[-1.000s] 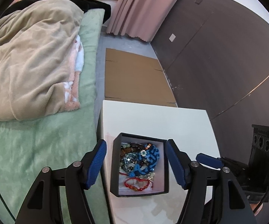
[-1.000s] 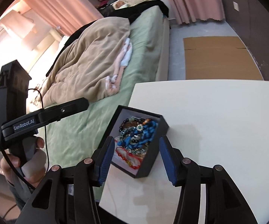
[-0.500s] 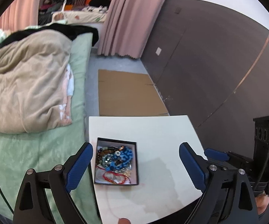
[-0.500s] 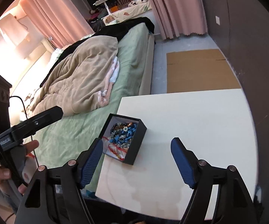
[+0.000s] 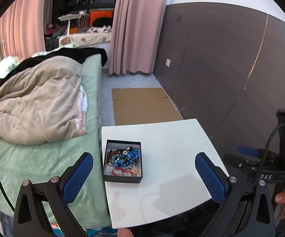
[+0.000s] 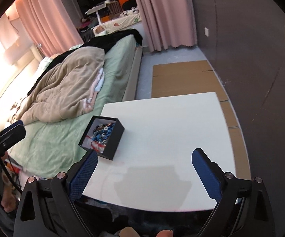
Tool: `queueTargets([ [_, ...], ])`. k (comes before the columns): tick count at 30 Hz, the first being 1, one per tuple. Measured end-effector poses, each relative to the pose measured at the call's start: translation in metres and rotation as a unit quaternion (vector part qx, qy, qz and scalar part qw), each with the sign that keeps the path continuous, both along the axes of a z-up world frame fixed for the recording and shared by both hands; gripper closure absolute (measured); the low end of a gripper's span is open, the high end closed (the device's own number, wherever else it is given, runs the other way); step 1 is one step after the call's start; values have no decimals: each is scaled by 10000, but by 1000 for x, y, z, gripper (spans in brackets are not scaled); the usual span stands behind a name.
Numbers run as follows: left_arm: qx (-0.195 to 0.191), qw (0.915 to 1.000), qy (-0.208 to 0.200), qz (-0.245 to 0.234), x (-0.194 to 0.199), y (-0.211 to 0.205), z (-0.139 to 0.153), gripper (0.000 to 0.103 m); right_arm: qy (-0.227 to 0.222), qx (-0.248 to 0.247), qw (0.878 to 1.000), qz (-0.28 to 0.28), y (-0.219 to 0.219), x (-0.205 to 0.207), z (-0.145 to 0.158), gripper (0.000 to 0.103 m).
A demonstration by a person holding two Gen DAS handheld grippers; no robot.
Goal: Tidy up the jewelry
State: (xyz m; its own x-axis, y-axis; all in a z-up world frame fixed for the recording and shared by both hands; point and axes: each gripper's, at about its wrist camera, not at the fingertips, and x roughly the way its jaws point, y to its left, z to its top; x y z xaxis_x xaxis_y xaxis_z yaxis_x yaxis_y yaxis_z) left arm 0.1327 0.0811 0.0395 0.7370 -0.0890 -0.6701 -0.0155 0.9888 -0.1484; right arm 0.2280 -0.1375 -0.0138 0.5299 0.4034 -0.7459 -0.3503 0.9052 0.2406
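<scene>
Two hand-held grippers hang above and short of a white tabletop (image 5: 170,144), both spread wide and holding nothing: the left hand-held gripper (image 5: 142,174) and the right hand-held gripper (image 6: 145,172). Neither touches the box (image 5: 122,179), a black open-topped tray that sits near the tabletop's bed-side edge, with bare surface to its right. All the jewelry (image 5: 123,158) lies heaped inside it: blue beads, a flower-shaped piece, dark beads and a red cord (image 5: 120,170) toward the near wall. Nothing lies loose on the tabletop, so the sorting looks finished, or else not begun; from these views alone I cannot say which. Keeping both tools high and apart gives a clear look down into the box and leaves either free to descend.

On the right tool's body, seen from the left view, pale letters read "DAS" (image 5: 265,176). The wall plate is too small to show any lettering.
</scene>
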Motion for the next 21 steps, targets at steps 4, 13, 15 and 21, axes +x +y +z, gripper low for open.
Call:
queueTargets([
  [4, 16, 9998, -182, 19, -18, -3, 3, 0, -193, 13, 9998, -99, -16, -15, 7, 1],
  [13, 251, 9982, -538, 73, -45, -14, -5, 0, -628, 141, 9977, -231, -39, -41, 4, 0],
  [15, 274, 9977, -623, 72, -50, -16, -9, 0, -700, 189, 9971, -238, -43, -45, 1, 0],
  [21, 343, 9961, -812, 77, -57, -15, -25, 0, -987, 282, 9942, -327, -52, -59, -7, 0],
])
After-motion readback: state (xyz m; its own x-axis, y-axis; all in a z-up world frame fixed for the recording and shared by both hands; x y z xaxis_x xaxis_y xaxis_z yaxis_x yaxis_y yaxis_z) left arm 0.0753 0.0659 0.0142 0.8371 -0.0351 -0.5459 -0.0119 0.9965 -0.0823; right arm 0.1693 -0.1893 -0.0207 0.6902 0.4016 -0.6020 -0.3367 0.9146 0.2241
